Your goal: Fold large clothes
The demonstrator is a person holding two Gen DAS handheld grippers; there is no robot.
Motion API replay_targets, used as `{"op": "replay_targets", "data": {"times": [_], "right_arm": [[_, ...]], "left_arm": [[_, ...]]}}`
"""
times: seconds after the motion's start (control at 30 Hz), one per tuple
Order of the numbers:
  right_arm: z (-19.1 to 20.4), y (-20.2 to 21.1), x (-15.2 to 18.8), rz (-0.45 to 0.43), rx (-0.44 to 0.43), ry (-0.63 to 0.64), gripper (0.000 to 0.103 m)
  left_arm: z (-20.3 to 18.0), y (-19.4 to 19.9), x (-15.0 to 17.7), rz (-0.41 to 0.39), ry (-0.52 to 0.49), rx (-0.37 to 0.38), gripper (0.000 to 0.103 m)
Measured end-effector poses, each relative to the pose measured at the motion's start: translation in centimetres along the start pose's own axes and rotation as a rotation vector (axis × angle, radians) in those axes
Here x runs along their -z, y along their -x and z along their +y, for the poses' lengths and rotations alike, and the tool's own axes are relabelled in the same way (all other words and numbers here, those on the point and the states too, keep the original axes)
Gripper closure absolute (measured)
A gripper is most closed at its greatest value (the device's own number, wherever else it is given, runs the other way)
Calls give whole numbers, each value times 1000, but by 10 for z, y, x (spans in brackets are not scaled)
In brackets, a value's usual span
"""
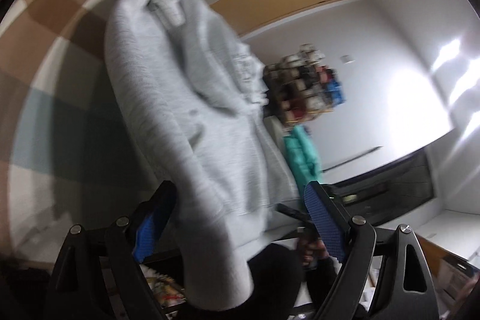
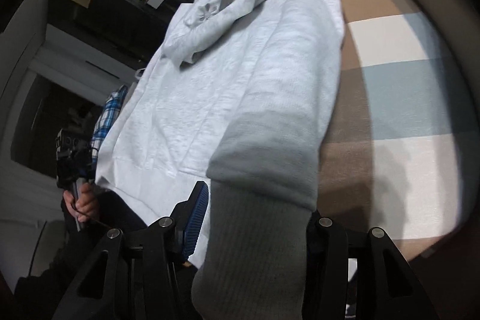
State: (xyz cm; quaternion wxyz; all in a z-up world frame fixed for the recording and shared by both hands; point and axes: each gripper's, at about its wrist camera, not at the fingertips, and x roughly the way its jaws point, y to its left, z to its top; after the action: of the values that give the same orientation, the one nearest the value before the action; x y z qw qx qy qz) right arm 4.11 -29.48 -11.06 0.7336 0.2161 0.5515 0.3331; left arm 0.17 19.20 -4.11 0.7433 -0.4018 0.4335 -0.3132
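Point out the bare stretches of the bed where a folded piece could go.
In the right wrist view the checked bedcover lies bare beside the grey hoodie, from its folded sleeve out to the bed's edge. In the left wrist view another bare strip of cover runs along the hoodie's other side. Crowded: the far end, where the hood is bunched.

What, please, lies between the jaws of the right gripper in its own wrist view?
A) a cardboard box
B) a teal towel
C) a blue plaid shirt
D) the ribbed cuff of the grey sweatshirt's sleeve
D: in the right wrist view the ribbed cuff of the grey sweatshirt runs down between the jaws of the right gripper.
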Motion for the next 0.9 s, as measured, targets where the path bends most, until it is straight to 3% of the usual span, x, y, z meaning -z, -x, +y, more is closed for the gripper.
{"op": "replay_targets", "data": {"times": [0.07,0.1,0.17,0.27,0.4,0.43,0.5,0.57,0.63,0.73,0.83,0.9], "right_arm": [[-6,4,0,-46,-79,-35,55],[-6,9,-1,-81,-126,-42,57],[-10,20,-1,-130,-172,-44,58],[-12,19,0,-134,-144,-46,63],[-10,11,3,-108,-75,-33,65],[-9,9,2,-104,-43,-23,70],[-11,7,2,-86,24,-40,81],[-17,14,3,-89,29,-56,85],[-12,23,1,-118,73,-34,88],[-6,31,5,-141,126,-28,90],[-1,30,17,-148,185,3,91],[-4,33,26,-151,173,-3,91]], "left_arm": [[-8,0,-1,1,-38,27,19],[-8,0,0,15,-56,4,17],[7,-14,3,80,-3,-153,16],[30,-24,12,156,91,-292,18],[23,-25,16,128,42,-325,14],[19,-27,18,134,15,-344,15],[15,-30,19,150,-19,-393,26],[21,-30,20,174,-2,-482,85],[26,-28,18,179,37,-536,91],[18,-28,24,187,-20,-623,93],[19,-19,28,208,3,-614,96],[15,-16,29,218,-12,-596,98]]}}
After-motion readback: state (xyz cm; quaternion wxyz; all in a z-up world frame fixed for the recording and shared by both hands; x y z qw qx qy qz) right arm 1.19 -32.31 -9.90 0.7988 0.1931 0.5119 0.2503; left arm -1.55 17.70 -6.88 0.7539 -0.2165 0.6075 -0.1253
